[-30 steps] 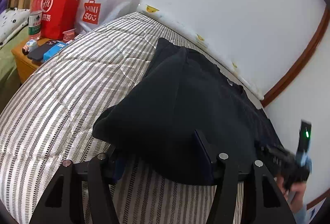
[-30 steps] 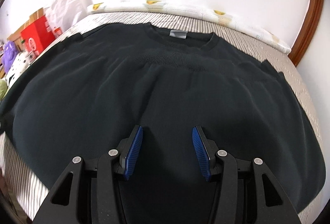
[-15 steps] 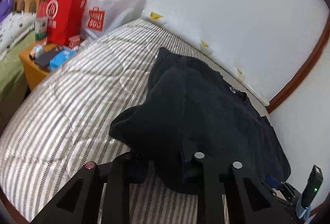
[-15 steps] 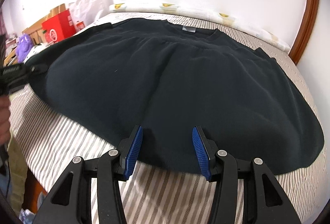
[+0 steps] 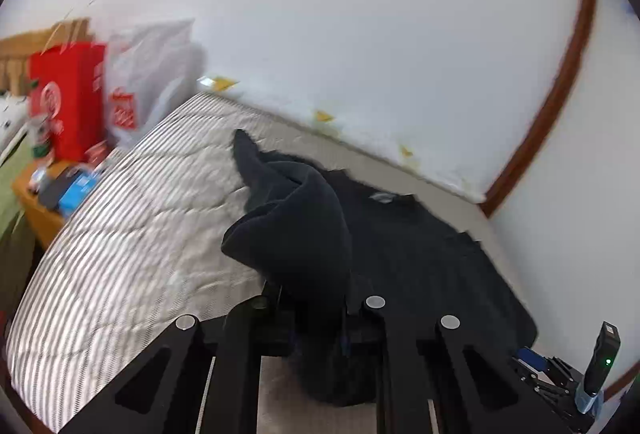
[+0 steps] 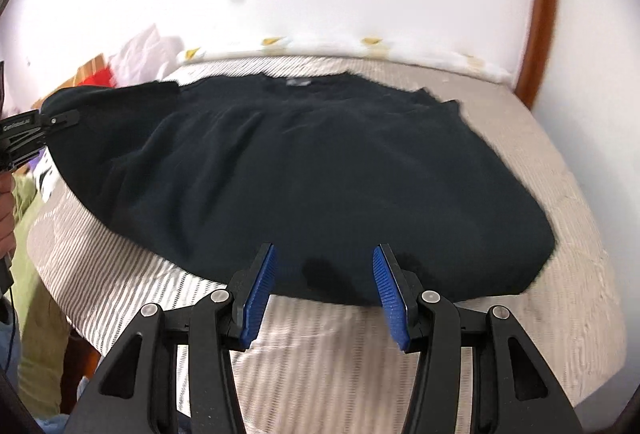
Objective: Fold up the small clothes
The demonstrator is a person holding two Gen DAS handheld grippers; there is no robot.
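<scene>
A black sweater (image 6: 320,170) lies spread on the striped mattress (image 6: 360,354), collar toward the wall. My left gripper (image 5: 316,314) is shut on the sweater's left side (image 5: 296,234) and holds it lifted in a bunched fold above the bed; it also shows at the left edge of the right wrist view (image 6: 40,126). My right gripper (image 6: 324,290) is open and empty, with blue pads (image 6: 260,294), just short of the sweater's near hem. It also shows in the left wrist view (image 5: 560,382) at the lower right.
A red bag (image 5: 68,98) and a white bag (image 5: 148,74) stand at the head of the mattress (image 5: 120,234). A wooden nightstand (image 5: 40,218) with small items sits left of the bed. The white wall runs along the far side.
My left gripper closed on the sweater's left side and lifted it, bunching the cloth. My right gripper drew back from over the sweater to just off its near hem.
</scene>
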